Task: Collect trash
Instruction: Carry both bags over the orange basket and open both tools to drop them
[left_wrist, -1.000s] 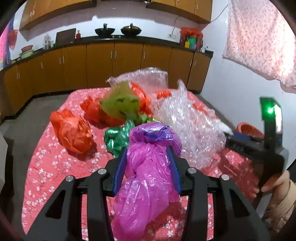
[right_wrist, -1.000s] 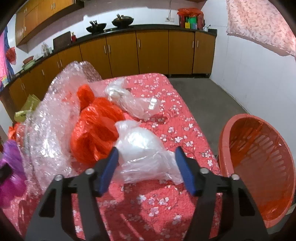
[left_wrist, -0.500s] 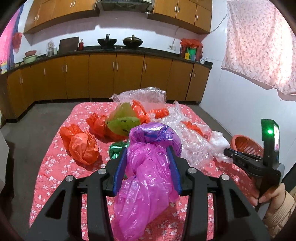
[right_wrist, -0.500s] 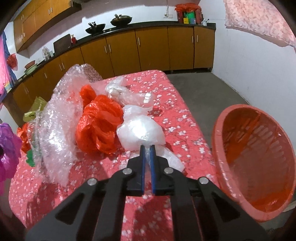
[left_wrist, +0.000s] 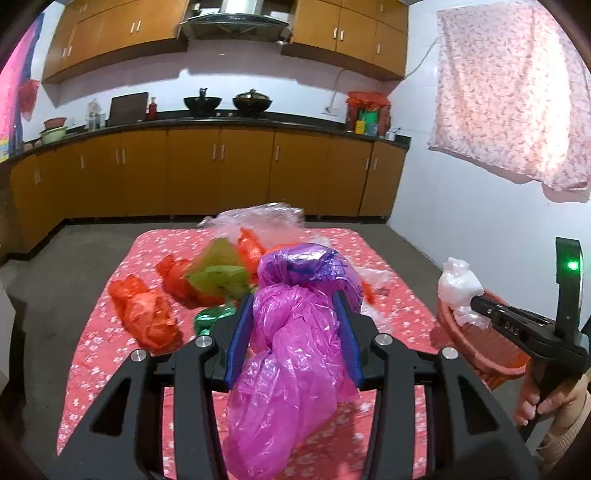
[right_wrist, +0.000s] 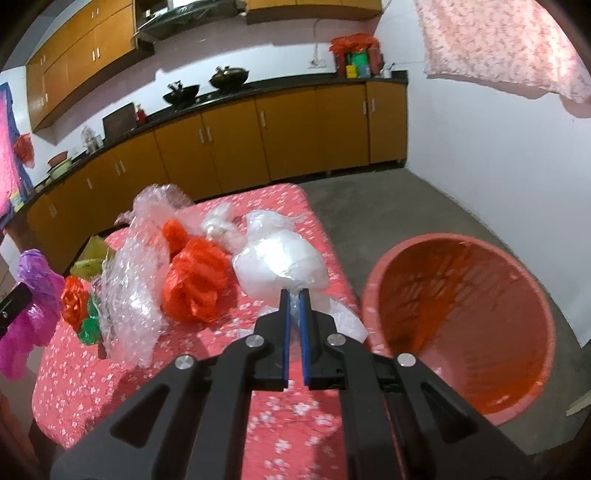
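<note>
My left gripper (left_wrist: 295, 325) pinches the pink bag (left_wrist: 291, 365); my right gripper (right_wrist: 294, 317) pinches the white bag (right_wrist: 280, 266), bin (right_wrist: 458, 325) to its right.

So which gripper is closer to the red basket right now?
Right. The right gripper, holding the white bag, is beside the basket; the left gripper, holding the purple bag, is over the table.

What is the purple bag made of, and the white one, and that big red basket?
The purple bag, clamped in the left gripper, looks like thin glossy plastic film: it crinkles and light shows through. The white bag, pinched by the right gripper, seems similar, milky and shiny. The red basket looks like rigid moulded plastic, with slotted walls.
</note>
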